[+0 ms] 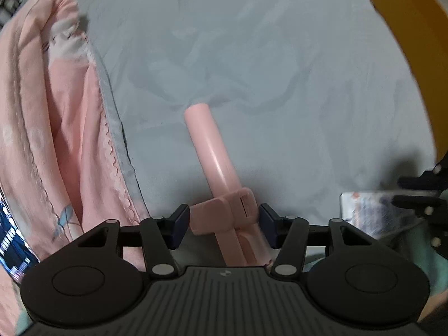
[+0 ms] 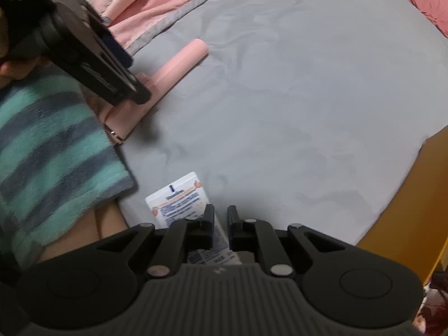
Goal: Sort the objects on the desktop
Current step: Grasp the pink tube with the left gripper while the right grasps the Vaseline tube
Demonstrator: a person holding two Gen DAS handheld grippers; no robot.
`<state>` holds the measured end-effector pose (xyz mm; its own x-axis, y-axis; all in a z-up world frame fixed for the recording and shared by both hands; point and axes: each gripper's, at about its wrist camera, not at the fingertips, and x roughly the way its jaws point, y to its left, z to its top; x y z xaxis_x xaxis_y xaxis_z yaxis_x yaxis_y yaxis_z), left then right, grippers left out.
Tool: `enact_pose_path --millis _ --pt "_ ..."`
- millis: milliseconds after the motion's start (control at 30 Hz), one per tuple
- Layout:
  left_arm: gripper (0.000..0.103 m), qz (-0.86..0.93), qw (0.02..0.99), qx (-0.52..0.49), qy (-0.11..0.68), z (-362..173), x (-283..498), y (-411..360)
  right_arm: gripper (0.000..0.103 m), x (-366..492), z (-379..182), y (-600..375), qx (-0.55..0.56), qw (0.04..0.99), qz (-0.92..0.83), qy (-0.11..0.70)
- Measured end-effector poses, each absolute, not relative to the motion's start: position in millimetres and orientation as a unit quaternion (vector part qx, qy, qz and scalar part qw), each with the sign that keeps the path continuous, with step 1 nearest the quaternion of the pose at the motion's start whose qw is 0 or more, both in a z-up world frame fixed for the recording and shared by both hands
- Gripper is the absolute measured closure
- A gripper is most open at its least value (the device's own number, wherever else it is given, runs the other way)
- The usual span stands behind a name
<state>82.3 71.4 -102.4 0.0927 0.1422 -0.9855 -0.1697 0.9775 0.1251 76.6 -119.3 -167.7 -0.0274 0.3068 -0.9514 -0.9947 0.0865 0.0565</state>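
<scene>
**Two hand-held grippers over a grey bedsheet, one at a pink device, one at a white tube**

Nearest in the left wrist view, the left hand-held gripper [image 1: 224, 222] points down with its jaws fairly wide, straddling the clip end of a pink tube-shaped device [image 1: 212, 156]. The left pad looks to be at the clip's edge and the right pad stands just off it; whether either presses, the blur does not show. The device lies flat on the grey bedsheet [image 1: 280, 84], its rounded end pointing away from the camera.

In the right wrist view, the right hand-held gripper [image 2: 221, 224] has its jaws narrow, with the tail of a white printed tube [image 2: 179, 196] passing between the fingertips. The flat crimped end of that tube lies just beyond the fingers on the sheet; whether the pads actually pinch it cannot be told.

To the left of both objects is a teal-and-grey striped fleece [image 2: 50, 151], worn by the person. Farther off, a pink quilt [image 1: 56, 112] with a grey border lies along the sheet's left side. A yellow-orange edge [image 1: 406, 28] borders the sheet at the right.
</scene>
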Motion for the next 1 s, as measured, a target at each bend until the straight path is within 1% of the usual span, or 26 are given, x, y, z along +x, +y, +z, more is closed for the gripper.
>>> enact_pose_path --millis 33,67,100,133,200,333,400,467,500,533,600,667,733,800,867,933,967,1000 --pt "0.051 0.102 0.737 0.004 0.668 -104.2 82.8 66.3 0.083 74.3 -169.1 -120.3 -0.38 0.576 0.565 0.452" --pt "0.054 0.1 0.734 0.011 0.671 -105.9 83.1 63.3 0.075 71.4 -169.6 -121.2 -0.381 0.57 0.571 0.451" --pt "0.058 0.098 0.732 0.015 0.674 -107.6 83.3 61.5 0.071 68.1 -171.5 -121.5 -0.384 0.564 0.577 0.448" --pt "0.059 0.099 0.731 0.017 0.675 -108.1 82.8 61.3 0.066 63.6 -174.2 -121.2 -0.392 0.56 0.581 0.443" --pt "0.062 0.1 0.734 0.009 0.672 -105.6 81.2 64.1 0.066 55.1 -180.8 -119.1 -0.412 0.551 0.583 0.433" --pt "0.067 0.107 0.744 -0.024 0.659 -98.7 75.0 74.3 0.05 45.4 -190.9 -112.0 -0.441 0.537 0.586 0.417" --pt "0.068 0.109 0.749 -0.043 0.652 -94.6 73.6 79.8 0.047 47.3 -198.2 -105.5 -0.445 0.529 0.583 0.426" --pt "0.07 0.111 0.755 -0.063 0.643 -91.2 71.5 84.4 0.042 49.3 -206.8 -99.2 -0.449 0.519 0.58 0.437" --pt "0.071 0.113 0.758 -0.072 0.639 -89.5 70.6 86.4 0.043 50.4 -208.5 -97.0 -0.447 0.518 0.579 0.443" --pt "0.071 0.115 0.76 -0.082 0.634 -87.9 70.0 88.5 0.047 51.1 -207.9 -95.4 -0.445 0.519 0.578 0.445" --pt "0.072 0.115 0.764 -0.1 0.627 -86.2 70.3 91.4 0.049 51.9 -203.6 -94.5 -0.44 0.524 0.578 0.445" --pt "0.073 0.109 0.768 -0.115 0.62 -84.7 72.7 90.7 0.053 52.3 -201.5 -95.6 -0.441 0.529 0.573 0.444" --pt "0.074 0.099 0.773 -0.125 0.614 -83.3 78.2 89.2 0.054 54.6 -199.0 -97.3 -0.44 0.539 0.565 0.444" --pt "0.074 0.091 0.776 -0.132 0.61 -84.8 83.2 89.1 0.055 60.6 -195.1 -99.2 -0.44 0.557 0.548 0.442" --pt "0.074 0.088 0.78 -0.134 0.605 -82.6 82.9 88.7 0.059 71.4 -191.0 -100.1 -0.438 0.585 0.522 0.439" --pt "0.074 0.083 0.785 -0.14 0.598 -80.5 86.6 86.1 0.061 88.1 -185.5 -100.1 -0.417 0.614 0.498 0.448" --pt "0.074 0.078 0.787 -0.143 0.596 -78.5 89.4 84.5 0.071 98.4 -181.5 -100.3 -0.401 0.629 0.487 0.455" --pt "0.074 0.074 0.788 -0.146 0.594 -81.3 95.7 82.9 0.073 108.0 -176.6 -100.6 -0.379 0.637 0.483 0.466"
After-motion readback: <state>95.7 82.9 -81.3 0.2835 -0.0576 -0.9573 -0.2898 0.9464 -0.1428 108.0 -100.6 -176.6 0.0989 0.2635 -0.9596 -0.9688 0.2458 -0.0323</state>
